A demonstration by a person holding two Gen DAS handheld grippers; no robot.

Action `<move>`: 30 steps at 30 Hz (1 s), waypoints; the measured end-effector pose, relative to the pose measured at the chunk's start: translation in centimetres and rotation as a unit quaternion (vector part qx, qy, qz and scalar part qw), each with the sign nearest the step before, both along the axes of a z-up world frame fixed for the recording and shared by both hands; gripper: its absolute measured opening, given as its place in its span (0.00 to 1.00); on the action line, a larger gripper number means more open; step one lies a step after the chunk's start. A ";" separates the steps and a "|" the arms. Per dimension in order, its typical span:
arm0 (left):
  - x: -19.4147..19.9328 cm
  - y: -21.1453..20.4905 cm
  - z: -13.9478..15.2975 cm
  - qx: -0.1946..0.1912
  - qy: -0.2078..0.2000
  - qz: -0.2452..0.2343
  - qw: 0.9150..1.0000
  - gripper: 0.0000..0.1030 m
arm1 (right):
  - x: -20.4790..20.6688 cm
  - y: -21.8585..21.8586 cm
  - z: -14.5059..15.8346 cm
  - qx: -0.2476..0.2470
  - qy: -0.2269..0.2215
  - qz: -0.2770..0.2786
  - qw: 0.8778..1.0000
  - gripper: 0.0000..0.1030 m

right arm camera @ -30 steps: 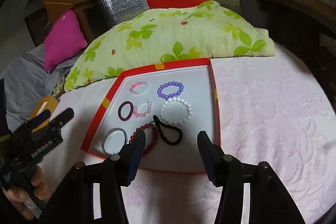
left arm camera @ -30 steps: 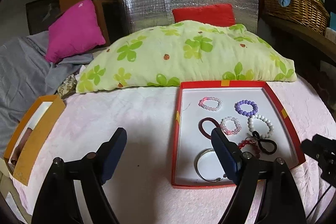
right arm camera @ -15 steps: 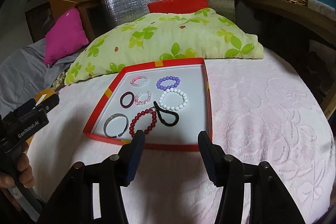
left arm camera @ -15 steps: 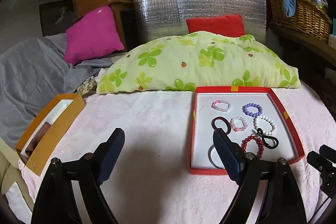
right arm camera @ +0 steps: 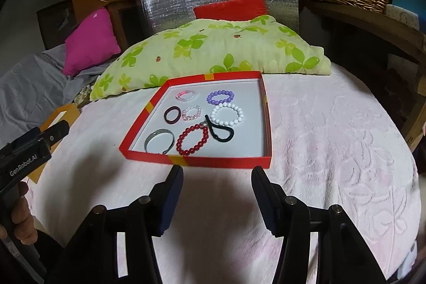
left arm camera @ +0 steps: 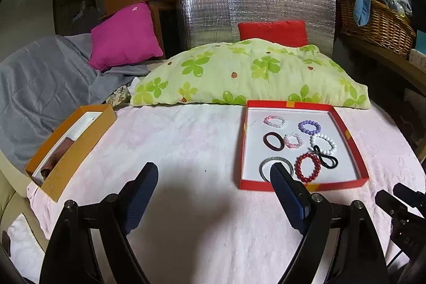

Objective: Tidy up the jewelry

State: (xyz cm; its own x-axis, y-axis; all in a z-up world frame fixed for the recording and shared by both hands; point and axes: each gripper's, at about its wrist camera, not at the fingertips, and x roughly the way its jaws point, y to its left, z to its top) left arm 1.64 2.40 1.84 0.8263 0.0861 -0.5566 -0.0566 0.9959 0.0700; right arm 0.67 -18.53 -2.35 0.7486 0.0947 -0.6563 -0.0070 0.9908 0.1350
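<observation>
1. The left wrist camera sat just behind the left gripper (left arm camera: 213, 182) and looked forward over the pink bed cover (left arm camera: 186, 145).
2. It was low and near the bed, and it faced the green pillow (left arm camera: 250, 76).
3. In it the red tray (left arm camera: 354, 148) lay to the right and the orange box (left arm camera: 77, 148) to the left.
4. The right wrist camera sat behind the right gripper (right arm camera: 217, 177) and faced the same pillow (right arm camera: 213, 55).
5. It had the tray (right arm camera: 267, 124) right in front, near.
6. Both views shared the tray, the pillow and the wicker basket (left arm camera: 378, 23).
7. The right view also saw the left gripper (right arm camera: 32, 148) at its left edge.
</observation>
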 end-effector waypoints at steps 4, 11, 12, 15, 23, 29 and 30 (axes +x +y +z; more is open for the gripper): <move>-1.4 -0.1 0.3 0.008 0.002 -0.005 1.000 0.84 | -1.7 0.9 0.8 -0.012 -0.005 0.006 1.000 0.60; -3.1 0.1 0.6 0.012 0.002 -0.007 1.000 0.84 | -3.9 0.7 1.6 -0.034 -0.010 -0.003 0.999 0.61; -3.2 0.2 0.7 0.011 0.002 -0.007 1.000 0.84 | -4.1 0.5 1.6 -0.034 -0.008 -0.004 0.999 0.61; -3.8 0.1 0.9 0.014 -0.001 -0.010 1.000 0.84 | -4.6 0.2 1.9 -0.033 -0.007 -0.007 0.999 0.61; -5.4 0.1 1.8 0.016 -0.007 -0.012 1.000 0.84 | -5.3 0.9 3.5 -0.027 -0.015 -0.010 0.999 0.61; -6.2 0.1 2.5 0.018 -0.012 -0.015 1.000 0.84 | -5.5 1.4 4.4 -0.013 -0.006 -0.029 0.999 0.61; -6.3 0.1 2.6 0.018 -0.013 -0.014 1.000 0.84 | -5.5 1.5 4.4 -0.012 -0.005 -0.031 0.999 0.61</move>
